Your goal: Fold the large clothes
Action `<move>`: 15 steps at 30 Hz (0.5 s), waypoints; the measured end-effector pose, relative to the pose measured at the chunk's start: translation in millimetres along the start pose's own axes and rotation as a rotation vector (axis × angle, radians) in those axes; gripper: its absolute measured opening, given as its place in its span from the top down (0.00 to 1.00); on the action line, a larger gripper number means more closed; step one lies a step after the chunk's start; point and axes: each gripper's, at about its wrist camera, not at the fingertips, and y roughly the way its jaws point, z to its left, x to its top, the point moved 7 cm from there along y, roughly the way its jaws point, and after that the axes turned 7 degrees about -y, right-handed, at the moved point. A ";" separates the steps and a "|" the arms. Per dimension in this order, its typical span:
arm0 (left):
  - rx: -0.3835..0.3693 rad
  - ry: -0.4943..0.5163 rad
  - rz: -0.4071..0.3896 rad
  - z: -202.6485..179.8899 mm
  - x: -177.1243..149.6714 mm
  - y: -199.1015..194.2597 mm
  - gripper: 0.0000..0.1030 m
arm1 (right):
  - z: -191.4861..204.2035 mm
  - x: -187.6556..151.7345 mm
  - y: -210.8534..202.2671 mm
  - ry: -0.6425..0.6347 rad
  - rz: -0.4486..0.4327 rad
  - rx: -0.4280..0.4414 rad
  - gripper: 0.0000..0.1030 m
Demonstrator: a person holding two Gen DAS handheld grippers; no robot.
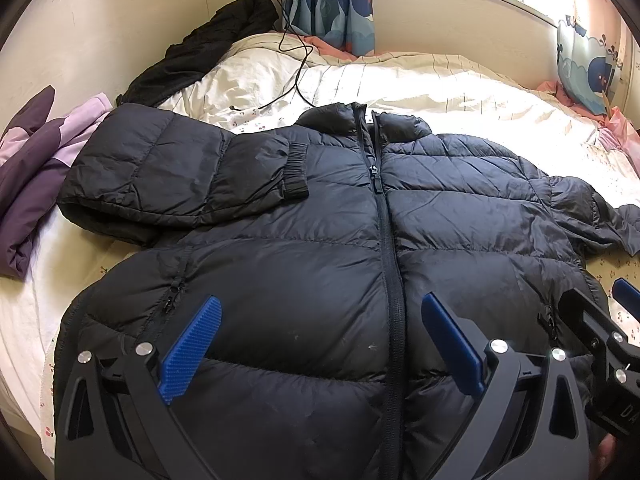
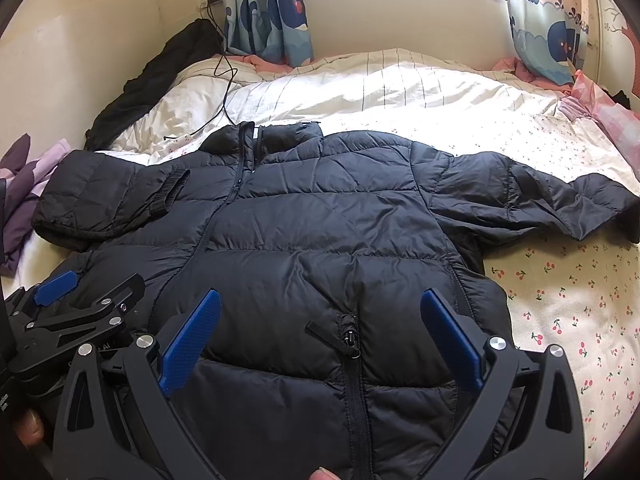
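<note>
A black puffer jacket (image 1: 328, 248) lies front up and zipped on the bed; it also shows in the right wrist view (image 2: 320, 240). Its left sleeve (image 1: 168, 176) is folded in across the chest, cuff near the zip. Its right sleeve (image 2: 540, 204) lies stretched out to the right. My left gripper (image 1: 320, 320) is open and empty above the jacket's lower front, astride the zip. My right gripper (image 2: 320, 316) is open and empty above the right pocket zip (image 2: 350, 340). Each gripper shows at the edge of the other's view.
The bed has a cherry-print sheet (image 2: 568, 308) and a striped white duvet (image 2: 380, 88) behind the jacket. Another black garment (image 1: 208, 48) lies against the left wall. A purple garment (image 1: 36, 168) is heaped at the left. A black cable (image 1: 296, 68) trails over the duvet.
</note>
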 end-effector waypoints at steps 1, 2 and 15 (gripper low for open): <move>0.000 0.000 0.000 0.1 -0.1 -0.1 0.07 | 0.4 -0.3 0.2 -0.001 -0.001 0.000 0.06; 0.001 -0.001 0.000 -0.7 0.0 -0.1 0.07 | 0.0 0.1 -0.1 0.001 -0.001 0.001 0.06; 0.000 0.000 -0.001 0.6 0.0 -0.1 0.07 | -0.5 -0.7 0.4 0.002 -0.001 0.001 0.06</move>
